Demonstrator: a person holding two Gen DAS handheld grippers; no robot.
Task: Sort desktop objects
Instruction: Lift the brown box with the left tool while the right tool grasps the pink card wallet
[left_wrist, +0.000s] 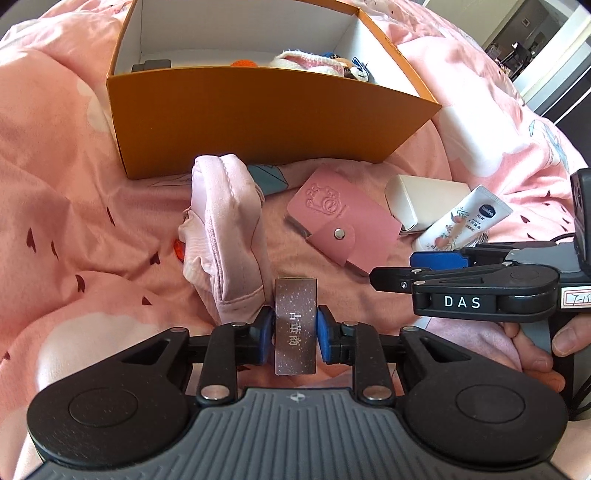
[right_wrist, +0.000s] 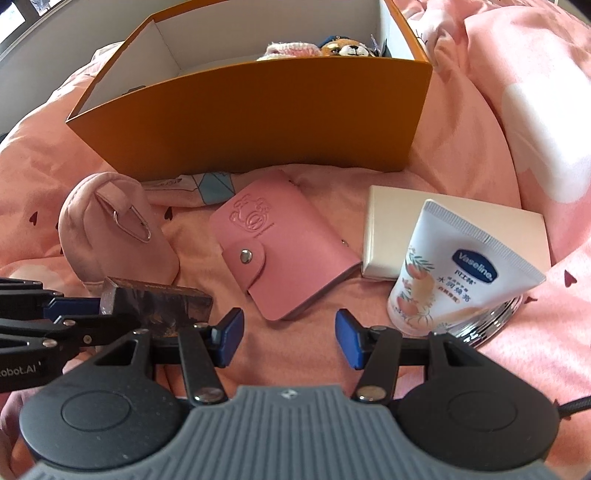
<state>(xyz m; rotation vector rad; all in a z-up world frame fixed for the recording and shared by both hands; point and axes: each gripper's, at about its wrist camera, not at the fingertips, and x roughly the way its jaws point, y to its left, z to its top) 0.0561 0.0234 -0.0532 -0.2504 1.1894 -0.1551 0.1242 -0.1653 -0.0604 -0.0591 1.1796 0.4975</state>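
My left gripper (left_wrist: 295, 330) is shut on a small dark starry box (left_wrist: 295, 325) with white Chinese lettering, held just above the pink bedding; the box also shows at the left of the right wrist view (right_wrist: 162, 306). My right gripper (right_wrist: 289, 338) is open and empty, low over the bedding in front of a pink card holder (right_wrist: 284, 243); it enters the left wrist view (left_wrist: 391, 278) from the right. A pink pouch (left_wrist: 225, 236) lies left of the card holder (left_wrist: 332, 218). A white Vaseline tube (right_wrist: 450, 266) leans on a cream box (right_wrist: 384, 232).
An orange cardboard box (left_wrist: 258, 114) stands open behind the objects and holds plush toys (right_wrist: 321, 48) and a dark item (left_wrist: 151, 65). Rumpled pink bedding (left_wrist: 74, 221) lies under everything. A shiny round lid (right_wrist: 491, 321) sits under the tube.
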